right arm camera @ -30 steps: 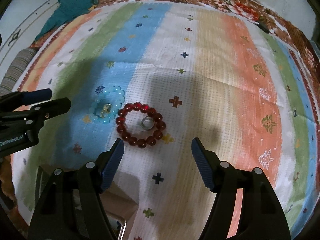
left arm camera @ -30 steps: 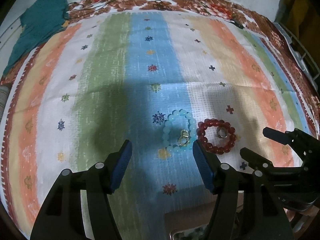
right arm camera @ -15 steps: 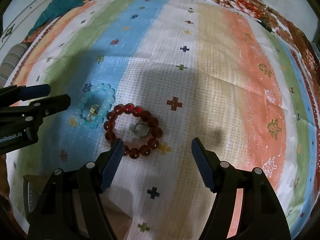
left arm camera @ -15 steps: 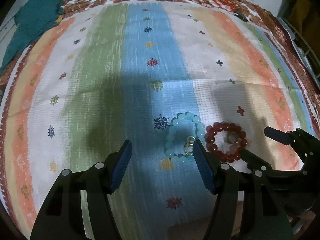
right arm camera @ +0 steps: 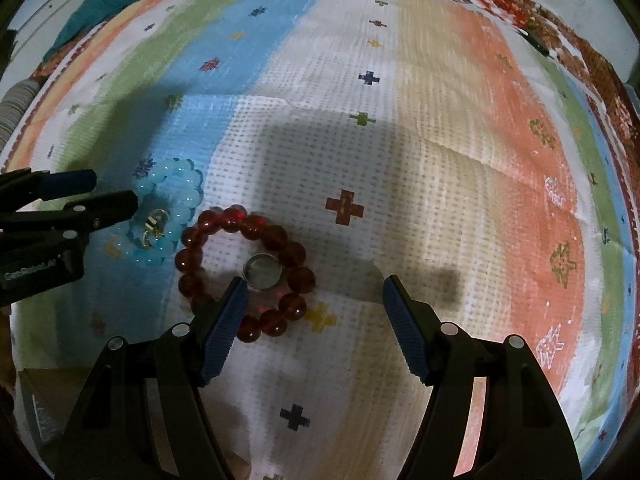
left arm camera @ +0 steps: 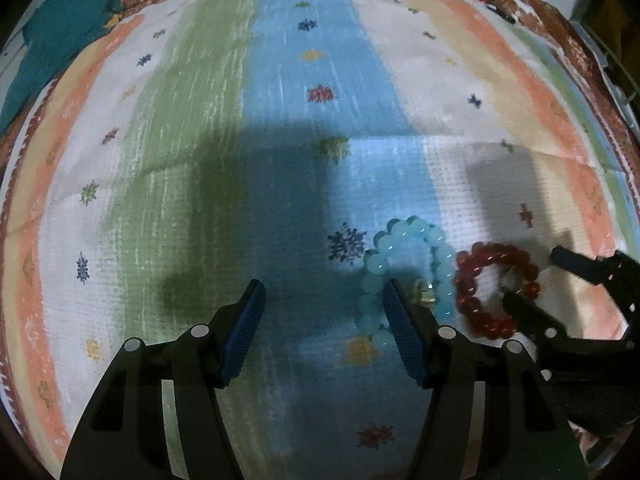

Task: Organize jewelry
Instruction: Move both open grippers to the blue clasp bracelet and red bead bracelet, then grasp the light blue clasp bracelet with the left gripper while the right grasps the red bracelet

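Note:
A pale blue bead bracelet [left arm camera: 400, 232] [right arm camera: 188, 178] lies on the striped cloth with a small gold ring [left arm camera: 424, 294] [right arm camera: 154, 220] inside it. Touching its side is a dark red bead bracelet [left arm camera: 468, 292] [right arm camera: 276, 236], which rings a silver ring [right arm camera: 262, 271]. My left gripper [left arm camera: 323, 286] [right arm camera: 116, 189] points down just left of the blue bracelet; its jaws are closing with nothing between them, and its right finger covers part of the beads. My right gripper [right arm camera: 315, 280] [left arm camera: 530, 276] hangs open over the red bracelet's near right edge, with bare cloth between the fingers.
The striped cloth [right arm camera: 440, 160] covers the whole surface, with a floral border at the far edge. A teal cloth [left arm camera: 60, 36] [right arm camera: 100, 0] lies at the far left corner. A wire rack [left arm camera: 616, 60] stands past the right edge.
Both grippers have come down closer to the cloth. The bracelets look larger and sit nearer the fingertips in both views. Nothing has been taken hold of.

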The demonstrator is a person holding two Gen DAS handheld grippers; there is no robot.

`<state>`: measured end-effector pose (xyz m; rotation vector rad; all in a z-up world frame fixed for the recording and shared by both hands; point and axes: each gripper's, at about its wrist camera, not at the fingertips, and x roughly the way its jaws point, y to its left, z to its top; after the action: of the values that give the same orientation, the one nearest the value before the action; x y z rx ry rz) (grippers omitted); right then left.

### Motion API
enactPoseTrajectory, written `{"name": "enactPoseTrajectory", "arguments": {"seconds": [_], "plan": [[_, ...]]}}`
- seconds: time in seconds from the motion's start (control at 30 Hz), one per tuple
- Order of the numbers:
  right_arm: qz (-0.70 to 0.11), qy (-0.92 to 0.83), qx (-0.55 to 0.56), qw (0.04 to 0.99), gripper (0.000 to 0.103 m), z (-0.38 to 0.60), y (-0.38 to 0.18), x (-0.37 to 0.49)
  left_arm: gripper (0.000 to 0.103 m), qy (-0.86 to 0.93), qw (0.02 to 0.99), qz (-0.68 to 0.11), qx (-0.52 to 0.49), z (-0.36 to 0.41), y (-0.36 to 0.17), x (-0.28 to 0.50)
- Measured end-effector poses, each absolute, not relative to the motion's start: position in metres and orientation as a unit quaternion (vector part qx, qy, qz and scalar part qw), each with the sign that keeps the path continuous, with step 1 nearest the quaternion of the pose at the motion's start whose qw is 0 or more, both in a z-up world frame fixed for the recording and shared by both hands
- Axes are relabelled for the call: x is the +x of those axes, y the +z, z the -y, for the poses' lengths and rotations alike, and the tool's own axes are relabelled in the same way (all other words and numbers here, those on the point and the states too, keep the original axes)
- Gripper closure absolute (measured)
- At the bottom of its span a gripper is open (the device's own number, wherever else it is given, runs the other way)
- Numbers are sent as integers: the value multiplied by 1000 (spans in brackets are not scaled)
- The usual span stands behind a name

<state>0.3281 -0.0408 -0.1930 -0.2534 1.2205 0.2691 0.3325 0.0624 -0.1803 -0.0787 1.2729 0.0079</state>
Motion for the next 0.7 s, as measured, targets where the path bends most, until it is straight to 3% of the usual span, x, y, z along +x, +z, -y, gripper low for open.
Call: {"name": "enactPoseTrajectory", "arguments": {"seconds": [0.13, 0.23, 0.3, 0.37, 0.4, 0.47, 0.5, 0.7], "plan": [[-567, 125, -122, 805, 33, 41, -194, 327, 43, 0, 805, -593, -15, -57, -185, 332], [-570, 132, -123, 801, 39, 41, -194, 327, 57, 6, 805, -593, -20, -60, -183, 332], [-571, 137, -123, 800, 59, 42, -192, 326, 68, 8, 805, -593, -21, -63, -183, 330], [-570, 143, -124, 799, 75, 42, -190, 325, 87, 8, 805, -593, -24, -66, -184, 329], [-569, 144, -127, 800, 76, 41, -190, 324, 92, 9, 805, -593, -25, -67, -184, 328], [-566, 148, -129, 801, 77, 42, -189, 322, 92, 7, 805, -593, -28, -69, -184, 325], [-564, 148, -126, 802, 88, 43, -189, 321, 92, 7, 805, -593, -29, -70, -183, 324], [-555, 157, -104, 811, 89, 52, -174, 317, 92, 12, 814, -579, -37, -72, -170, 314]]}}
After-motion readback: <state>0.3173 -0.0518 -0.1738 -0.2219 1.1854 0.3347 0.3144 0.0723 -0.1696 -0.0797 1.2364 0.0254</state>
